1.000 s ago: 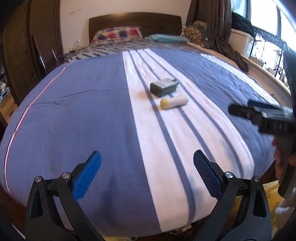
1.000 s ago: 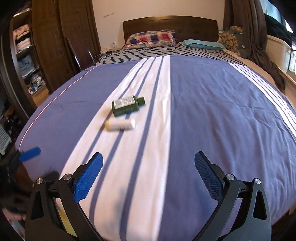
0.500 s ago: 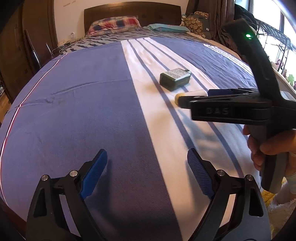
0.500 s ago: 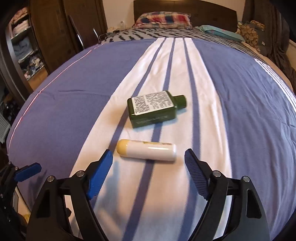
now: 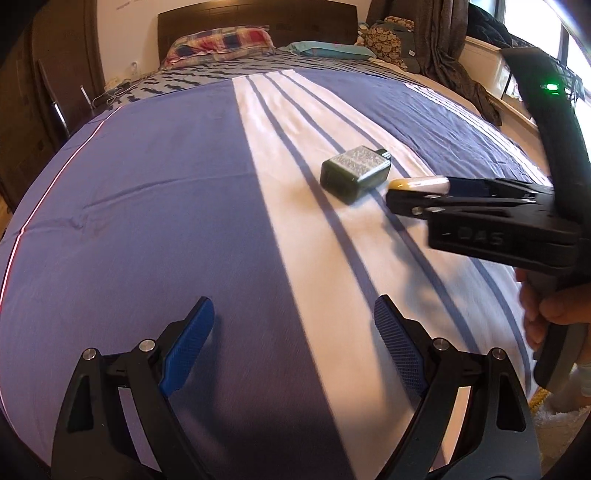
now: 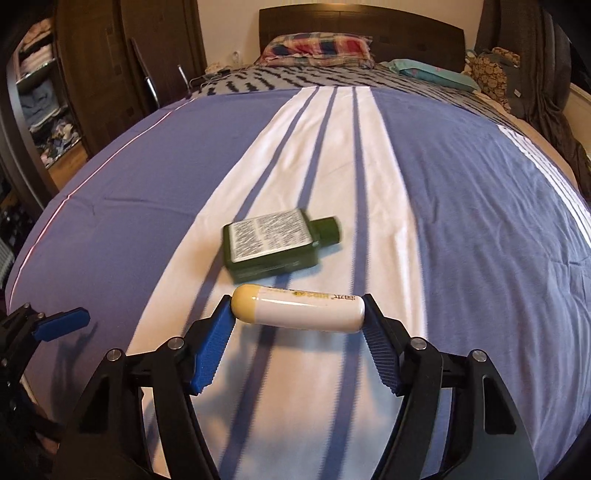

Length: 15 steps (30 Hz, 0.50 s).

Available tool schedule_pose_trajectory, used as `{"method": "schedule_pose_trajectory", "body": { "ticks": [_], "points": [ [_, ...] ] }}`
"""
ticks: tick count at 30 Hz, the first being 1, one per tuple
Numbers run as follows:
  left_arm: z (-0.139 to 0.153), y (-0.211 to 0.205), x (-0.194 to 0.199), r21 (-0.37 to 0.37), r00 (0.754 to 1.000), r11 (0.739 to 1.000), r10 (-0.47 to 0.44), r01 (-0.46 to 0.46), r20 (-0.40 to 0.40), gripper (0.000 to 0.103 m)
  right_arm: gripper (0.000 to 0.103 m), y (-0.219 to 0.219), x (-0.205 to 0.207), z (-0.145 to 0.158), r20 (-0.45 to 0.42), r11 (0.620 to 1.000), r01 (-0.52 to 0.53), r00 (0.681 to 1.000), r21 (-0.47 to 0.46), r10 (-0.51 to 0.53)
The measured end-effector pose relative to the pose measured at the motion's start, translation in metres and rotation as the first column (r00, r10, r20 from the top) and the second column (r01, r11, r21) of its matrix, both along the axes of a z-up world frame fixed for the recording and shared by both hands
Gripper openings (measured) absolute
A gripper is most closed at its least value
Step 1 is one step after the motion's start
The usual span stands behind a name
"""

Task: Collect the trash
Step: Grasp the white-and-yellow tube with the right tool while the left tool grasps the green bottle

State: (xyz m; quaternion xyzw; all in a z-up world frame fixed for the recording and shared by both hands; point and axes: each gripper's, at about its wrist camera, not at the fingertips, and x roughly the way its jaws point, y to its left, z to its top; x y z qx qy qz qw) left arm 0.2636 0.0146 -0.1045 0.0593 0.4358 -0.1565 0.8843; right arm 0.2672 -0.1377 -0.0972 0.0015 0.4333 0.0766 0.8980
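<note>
Two trash items lie on the bed (image 6: 461, 221), both on the white striped band of its blue cover: one white tube with a yellow cap (image 6: 299, 309) and one flat dark green bottle (image 6: 275, 245) with a printed label facing up. The tube lies crosswise, just beside the bottle at its 6 o'clock in the right wrist view; whether they touch cannot be told. The right gripper (image 6: 298, 314) has just been closing, and its two blue fingers (image 6: 212, 347) now bracket the tube end to end, one pad at the yellow cap, the other at the white end, both appearing in contact. The bottle's cap points to 3 o'clock. The left gripper (image 5: 293, 325) hangs over the blue part of the cover with its two fingers wide apart and nothing between them. In the left wrist view the right gripper enters from 3 o'clock, held by one hand (image 5: 554, 314). Two pillows are counted at the headboard (image 6: 360, 27): one plaid (image 6: 317, 46), one teal (image 6: 428, 72).
</note>
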Motion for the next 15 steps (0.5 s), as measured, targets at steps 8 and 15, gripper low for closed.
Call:
{"method": "schedule_pose_trajectory", "body": {
  "ticks": [8,15],
  "points": [
    [-0.006,-0.033,0.038,-0.002,0.999,0.999,-0.053,0.052,-0.012,0.076,0.069,-0.041,0.009,0.006,0.020,0.999,0.045,0.999,-0.011,-0.045],
    [-0.007,-0.059,0.075,-0.001,0.997,0.997,-0.082,0.082,-0.001,0.072,0.069,-0.063,0.014,0.010,0.031,0.999,0.048,0.998,0.003,-0.048]
  ]
}}
